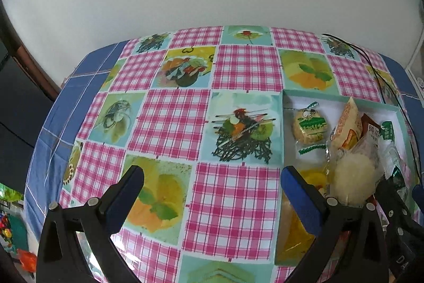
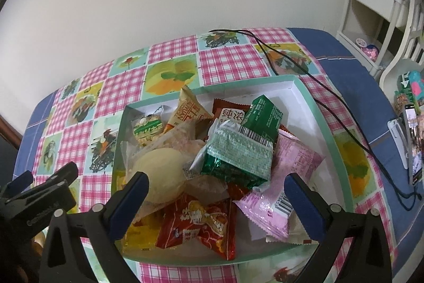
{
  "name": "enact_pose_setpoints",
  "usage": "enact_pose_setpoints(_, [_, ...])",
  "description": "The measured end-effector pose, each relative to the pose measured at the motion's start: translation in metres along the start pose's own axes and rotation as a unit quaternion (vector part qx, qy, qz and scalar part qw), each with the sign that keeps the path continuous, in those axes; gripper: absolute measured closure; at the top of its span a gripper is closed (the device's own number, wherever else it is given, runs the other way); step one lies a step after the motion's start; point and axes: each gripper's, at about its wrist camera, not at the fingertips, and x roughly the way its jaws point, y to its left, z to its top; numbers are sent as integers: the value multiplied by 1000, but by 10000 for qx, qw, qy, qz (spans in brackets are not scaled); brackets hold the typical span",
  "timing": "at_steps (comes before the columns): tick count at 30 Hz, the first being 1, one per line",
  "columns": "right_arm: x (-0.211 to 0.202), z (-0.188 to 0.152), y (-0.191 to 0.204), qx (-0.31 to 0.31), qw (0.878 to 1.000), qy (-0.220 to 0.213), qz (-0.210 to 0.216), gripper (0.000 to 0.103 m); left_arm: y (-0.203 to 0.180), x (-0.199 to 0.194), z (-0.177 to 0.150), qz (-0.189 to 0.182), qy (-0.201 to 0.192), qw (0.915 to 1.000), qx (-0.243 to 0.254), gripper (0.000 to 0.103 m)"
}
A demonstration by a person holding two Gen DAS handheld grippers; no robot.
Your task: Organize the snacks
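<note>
A shallow box with a mint-green rim (image 2: pixel 328 123) sits on the table and holds a heap of wrapped snacks: a green packet (image 2: pixel 238 158), a pink packet (image 2: pixel 288 163), a red packet (image 2: pixel 204 224), a pale round bun in clear wrap (image 2: pixel 161 171) and an orange pouch (image 2: pixel 185 110). My right gripper (image 2: pixel 216 190) is open and empty, low over the box's near half. My left gripper (image 1: pixel 212 183) is open and empty above the tablecloth, left of the box (image 1: pixel 341 98). The bun (image 1: pixel 355 177) also shows there.
The table has a pink-checked fruit-print cloth (image 1: pixel 169 121) over a blue cloth (image 2: pixel 341 55). A black cable (image 2: pixel 331 97) runs across the table right of the box. A phone on a stand (image 2: pixel 413 147) is at the right edge. White shelving (image 2: pixel 371 4) stands behind.
</note>
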Motion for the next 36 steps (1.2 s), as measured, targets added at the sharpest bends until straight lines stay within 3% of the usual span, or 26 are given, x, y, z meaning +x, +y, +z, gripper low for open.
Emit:
enact_pose_setpoints(13, [-16, -22, 15, -209, 9998, -46, 35, 0, 31, -14, -24, 43, 37, 9997, -251, 0])
enact_pose_setpoints(36, [-55, -68, 14, -362, 9992, -112, 89, 0, 50, -61, -75, 223, -195, 9996, -45, 0])
